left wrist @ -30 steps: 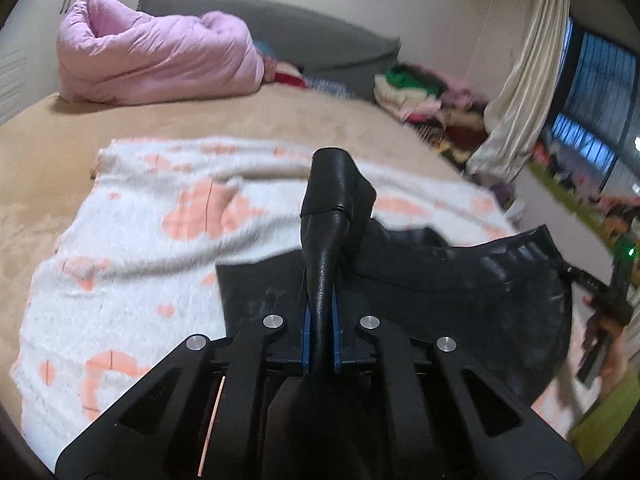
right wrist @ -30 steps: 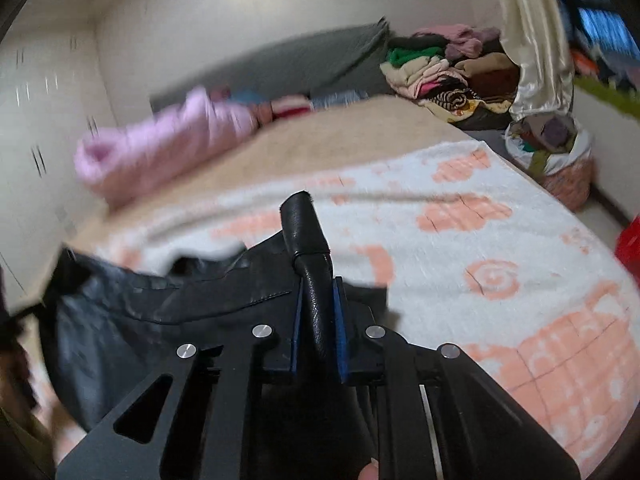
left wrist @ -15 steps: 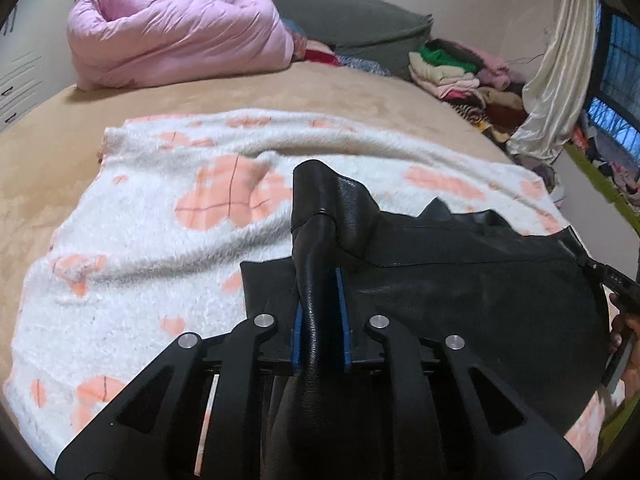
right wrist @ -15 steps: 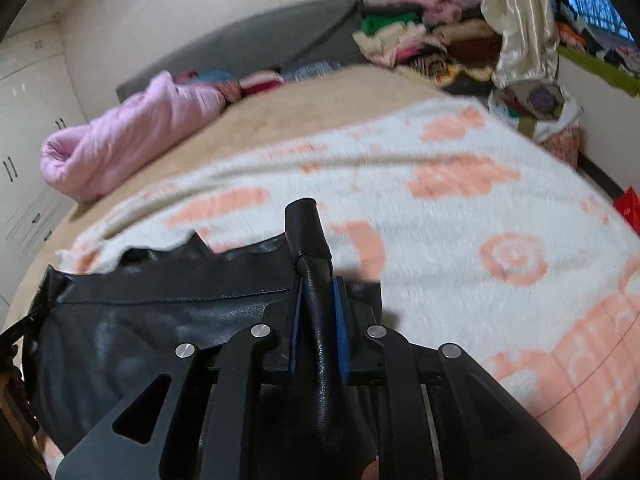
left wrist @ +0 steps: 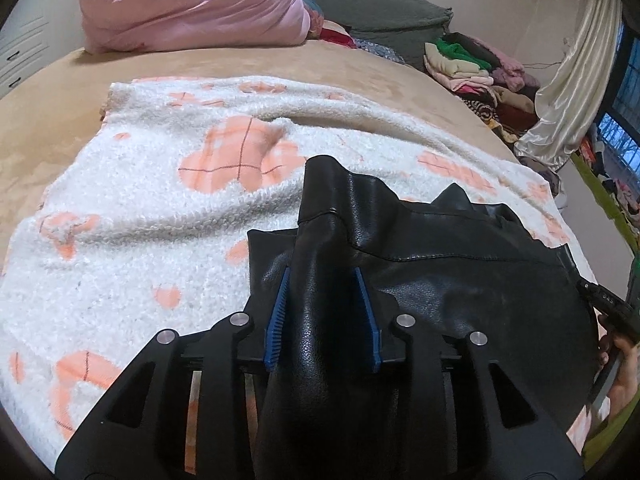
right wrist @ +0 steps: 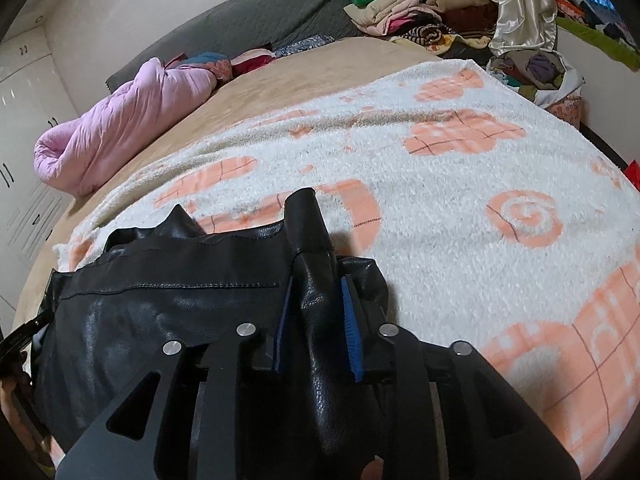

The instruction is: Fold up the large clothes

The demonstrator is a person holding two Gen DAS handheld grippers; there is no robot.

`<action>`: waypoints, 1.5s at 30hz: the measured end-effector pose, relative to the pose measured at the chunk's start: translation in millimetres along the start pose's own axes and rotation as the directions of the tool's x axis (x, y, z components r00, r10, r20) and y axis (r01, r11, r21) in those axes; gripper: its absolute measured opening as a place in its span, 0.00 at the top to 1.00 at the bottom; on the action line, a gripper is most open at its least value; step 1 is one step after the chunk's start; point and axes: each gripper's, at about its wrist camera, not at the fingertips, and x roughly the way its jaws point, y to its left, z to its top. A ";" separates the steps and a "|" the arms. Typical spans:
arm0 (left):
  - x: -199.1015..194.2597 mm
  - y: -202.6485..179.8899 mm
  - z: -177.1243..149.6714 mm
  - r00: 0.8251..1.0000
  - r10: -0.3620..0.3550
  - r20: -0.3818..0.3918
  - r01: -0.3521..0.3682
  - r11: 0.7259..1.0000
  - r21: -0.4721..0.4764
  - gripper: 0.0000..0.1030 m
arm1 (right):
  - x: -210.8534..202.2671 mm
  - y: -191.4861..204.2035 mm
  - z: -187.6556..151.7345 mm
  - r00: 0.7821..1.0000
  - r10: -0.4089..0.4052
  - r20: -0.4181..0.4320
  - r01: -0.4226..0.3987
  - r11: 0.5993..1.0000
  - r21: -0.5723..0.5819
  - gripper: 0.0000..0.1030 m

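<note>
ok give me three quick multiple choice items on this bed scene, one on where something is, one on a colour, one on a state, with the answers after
1. Where does the black leather garment lie?
A. on the white and orange blanket
B. on the pile of folded clothes
C. on the floor

2. What colour is the rolled-up quilt at the far end of the bed?
A. green
B. pink
C. grey

3. How do the jaws of the left gripper stand?
A. out of view
B. clamped flat with nothing between them
C. opening, with a fold of the garment between them

Answers:
1 A, the garment is spread over the patterned blanket in both wrist views.
2 B, the quilt beside the grey cushion is plainly pink.
3 C, the blue pads stand apart on either side of the leather fold; the right gripper looks the same.
</note>
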 end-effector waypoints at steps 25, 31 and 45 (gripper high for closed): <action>-50.0 19.8 -12.3 0.999 -0.035 -0.009 0.034 0.991 -0.126 0.23 | -51.6 -15.3 -29.0 0.991 0.117 -0.062 -0.109 0.988 0.109 0.11; -44.1 32.6 -38.1 0.980 -0.182 -0.084 0.158 0.958 -0.239 0.14 | -55.2 -12.2 -53.0 0.973 0.174 -0.155 -0.158 0.981 0.110 0.12; -60.3 8.4 -85.6 0.974 -0.195 -0.111 0.169 0.963 -0.212 0.57 | -78.8 -17.8 -73.4 0.977 0.167 -0.134 -0.153 0.982 0.112 0.58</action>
